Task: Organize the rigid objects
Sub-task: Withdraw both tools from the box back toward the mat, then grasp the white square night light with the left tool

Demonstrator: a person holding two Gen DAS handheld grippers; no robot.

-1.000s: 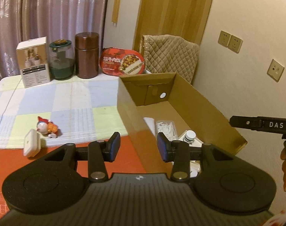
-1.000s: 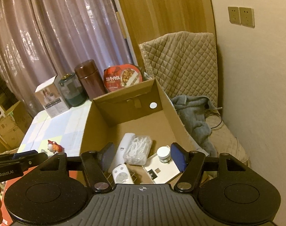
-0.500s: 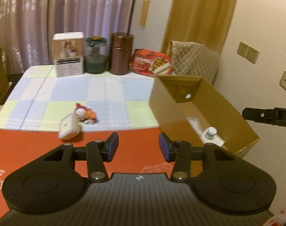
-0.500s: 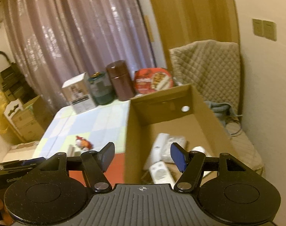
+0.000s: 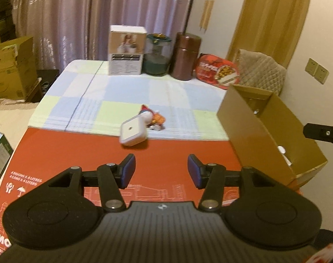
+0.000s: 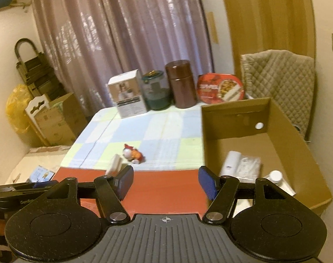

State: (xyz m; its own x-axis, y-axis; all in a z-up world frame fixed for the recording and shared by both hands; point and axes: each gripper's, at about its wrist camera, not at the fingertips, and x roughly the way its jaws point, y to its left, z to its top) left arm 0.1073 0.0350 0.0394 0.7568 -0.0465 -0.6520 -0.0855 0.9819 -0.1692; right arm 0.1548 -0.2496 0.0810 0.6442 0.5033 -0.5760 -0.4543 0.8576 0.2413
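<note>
We are swinging both tongs away from the cardboard box (image 5: pixel 265 131), now off to their right, with the left tongs (image 5: pixel 161 171) just widening their jaws, nothing between them, and the right tongs (image 6: pixel 165 180) standing open and empty. Just ahead of the left tongs on the tabletop (image 5: pixel 177 153), the white square case (image 5: pixel 133 132) is leaning against the small toy figure (image 5: pixel 152 117), so we are probably lining up the next pick for the box.

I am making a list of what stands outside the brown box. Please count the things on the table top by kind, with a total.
Cartons: 1, white carton
Jars and canisters: 2, green-lidded jar, brown canister
Food trays: 1, red tray
Toys: 1, small figure
White square gadgets: 1
Total: 6
</note>
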